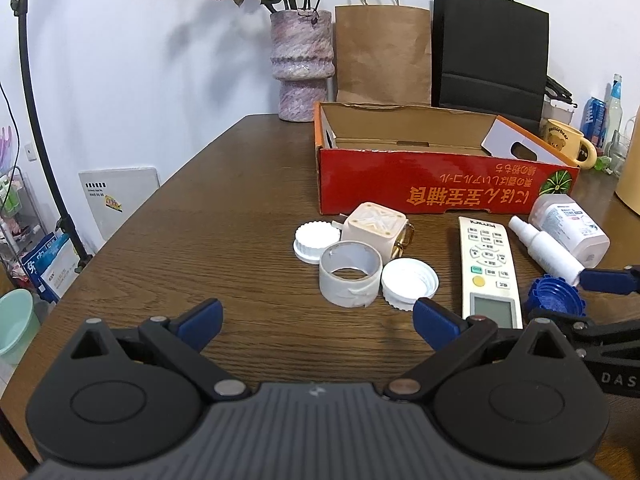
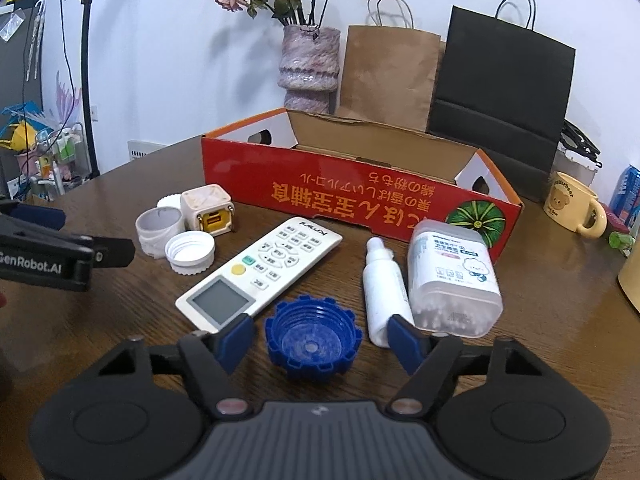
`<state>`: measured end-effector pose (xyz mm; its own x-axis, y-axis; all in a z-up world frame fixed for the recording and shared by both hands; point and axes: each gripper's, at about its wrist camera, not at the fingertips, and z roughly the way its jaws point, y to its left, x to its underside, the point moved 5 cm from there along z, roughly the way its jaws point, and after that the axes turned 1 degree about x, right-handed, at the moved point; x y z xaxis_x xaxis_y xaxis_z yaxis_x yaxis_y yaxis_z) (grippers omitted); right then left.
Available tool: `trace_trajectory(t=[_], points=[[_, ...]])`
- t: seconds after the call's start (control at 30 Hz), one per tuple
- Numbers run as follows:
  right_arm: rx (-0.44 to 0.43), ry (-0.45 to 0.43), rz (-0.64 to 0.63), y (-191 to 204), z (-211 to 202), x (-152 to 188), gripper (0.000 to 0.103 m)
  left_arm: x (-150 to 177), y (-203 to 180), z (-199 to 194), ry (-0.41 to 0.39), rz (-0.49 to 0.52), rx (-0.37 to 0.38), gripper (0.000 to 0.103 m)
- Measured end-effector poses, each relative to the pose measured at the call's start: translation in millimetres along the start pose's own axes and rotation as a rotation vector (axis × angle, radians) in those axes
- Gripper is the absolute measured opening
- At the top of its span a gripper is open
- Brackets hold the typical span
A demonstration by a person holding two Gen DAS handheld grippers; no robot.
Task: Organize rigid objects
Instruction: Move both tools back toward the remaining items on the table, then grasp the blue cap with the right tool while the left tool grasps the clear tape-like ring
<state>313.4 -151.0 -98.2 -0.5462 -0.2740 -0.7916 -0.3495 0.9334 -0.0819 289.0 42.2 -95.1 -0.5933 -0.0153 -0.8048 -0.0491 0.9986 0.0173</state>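
Right wrist view: sorting barely begun, the red cardboard box (image 2: 360,196) looks empty.
All items lie on the tabletop (image 2: 540,280) in front of the box. The right gripper (image 2: 320,340) straddles the blue ridged cap (image 2: 312,338), open side up, its fingers (image 2: 236,338) not yet touching it; the left gripper (image 1: 318,320) stands released, near the tape roll (image 1: 350,278).

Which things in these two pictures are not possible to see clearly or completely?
- Floor of the red box: both views, hidden by its front wall.
- Small print on the cotton swab jar: too small.
- Whether the right claw already presses the blue cap: right view, contact unclear.
- Yellow object: cut off by the right edge in both views.
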Motion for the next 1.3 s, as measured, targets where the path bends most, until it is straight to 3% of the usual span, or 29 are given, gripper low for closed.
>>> trace_trajectory(t=[0.03, 0.1, 0.77, 1.3], points=[[-0.003, 0.008, -0.002, 0.9, 2.3, -0.1, 0.058, -0.2, 0.4, 0.6, 0.001, 0.000, 0.000, 0.103], [-0.006, 0.020, -0.004, 1.9, 6.3, 0.0, 0.054, -0.4, 1.6, 1.7, 0.002, -0.001, 0.002, 0.103], [0.014, -0.094, 0.066, -1.6, 1.2, -14.0, 0.053, -16.2, 7.3, 24.3, 0.016, 0.038, -0.021, 0.103], [0.056, -0.117, 0.102, -10.2, 14.1, -23.1, 0.053, -23.3, 3.4, 47.0, 0.019, 0.039, -0.012, 0.103]])
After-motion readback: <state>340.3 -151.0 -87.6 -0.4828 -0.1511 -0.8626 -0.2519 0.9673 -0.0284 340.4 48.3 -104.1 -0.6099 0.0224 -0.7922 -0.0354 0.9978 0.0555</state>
